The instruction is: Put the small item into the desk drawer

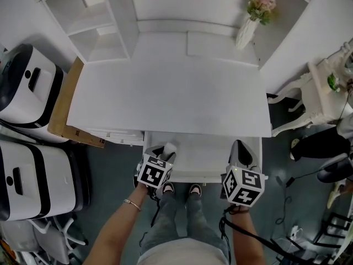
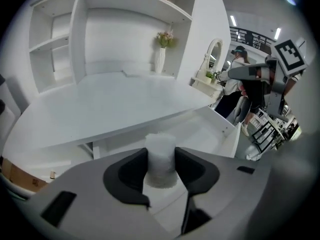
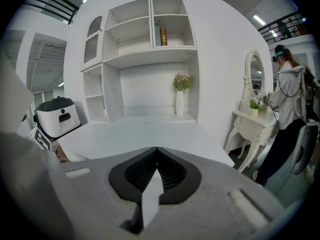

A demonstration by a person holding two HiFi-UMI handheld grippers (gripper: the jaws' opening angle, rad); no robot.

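The small item [image 1: 170,147] is a short white cylinder, and my left gripper [image 1: 164,152] is shut on it over the left end of the open desk drawer [image 1: 204,158]. In the left gripper view the cylinder [image 2: 160,156] stands upright between the two dark pads, which press on its sides, with the white drawer [image 2: 212,129] ahead and below. My right gripper [image 1: 241,150] hovers at the drawer's right end. Its jaws meet tip to tip with nothing between them [image 3: 157,170].
The white desk top [image 1: 165,98] lies past the drawer, with a vase of flowers [image 1: 251,24] at its back right and shelves [image 1: 91,21] at back left. Cardboard [image 1: 66,112] and white appliances [image 1: 27,81] stand left; a dressing table [image 1: 325,87] and a person [image 3: 290,109] stand right.
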